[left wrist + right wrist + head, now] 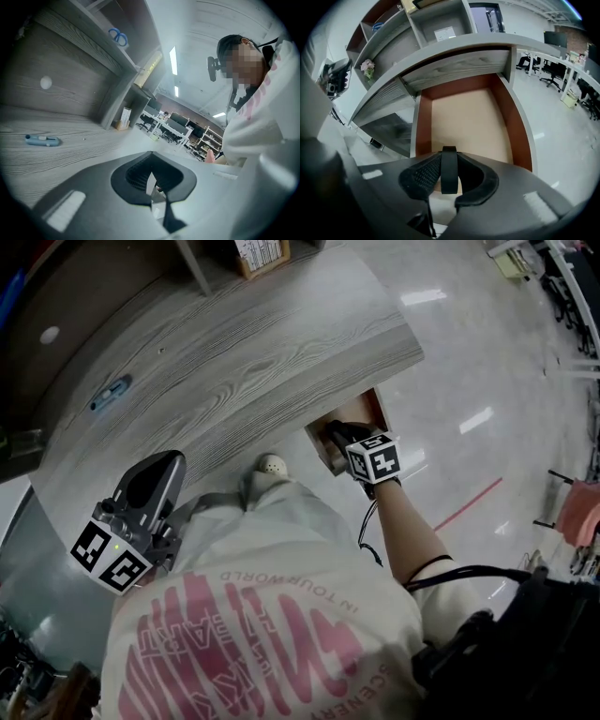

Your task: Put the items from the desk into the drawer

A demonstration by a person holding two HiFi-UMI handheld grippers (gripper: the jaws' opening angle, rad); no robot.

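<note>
Blue scissors [118, 37] lie on a shelf [91, 43] high above the left gripper [152, 185] jaws, to their left, and office chairs [149, 121] stand far beyond them. Pink flowers [368, 67] stand in a shelf compartment [393, 49] up and left of the right gripper [449, 174] jaws.

The head view looks steeply down from above the person's shirt onto the curved grey desk [262, 352], with the open drawer [361, 413] at its right end and shiny floor beyond. The left gripper view sits low and near the desk's left part, facing level across its top towards the far shelves [117, 65]. The right gripper view hangs close over the drawer, tilted down into it past the black band [449, 168] between its jaws. The head view shares the desk top with the former and the drawer with the latter
</note>
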